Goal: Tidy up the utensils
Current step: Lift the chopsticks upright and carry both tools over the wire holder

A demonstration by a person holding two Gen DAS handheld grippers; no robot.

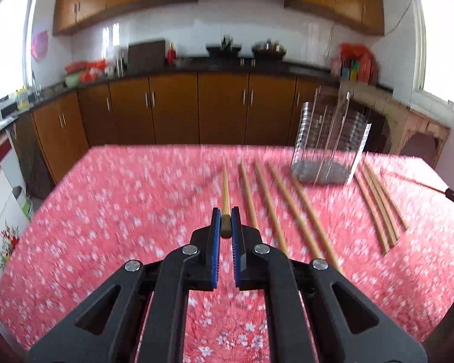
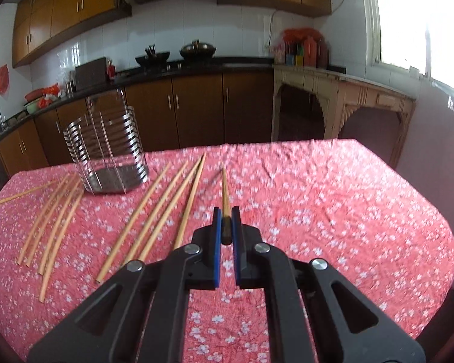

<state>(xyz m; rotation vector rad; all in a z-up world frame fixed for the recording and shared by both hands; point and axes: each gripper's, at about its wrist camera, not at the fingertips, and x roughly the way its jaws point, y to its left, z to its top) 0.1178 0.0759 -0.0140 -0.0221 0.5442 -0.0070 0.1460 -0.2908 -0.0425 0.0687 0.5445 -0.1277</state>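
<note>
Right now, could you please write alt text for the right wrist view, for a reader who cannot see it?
The right hand-held gripper is shut on a thin wooden chopstick above a pink floral tablecloth. To its left, more loose wooden chopsticks lie on the cloth near a slatted metal utensil holder. Brown kitchen cabinets stand behind.

You will find no readable text, label, brand or number in either wrist view. The small colourful packages on the far counter [image 2: 299, 54] are too blurred for you to read.
</note>
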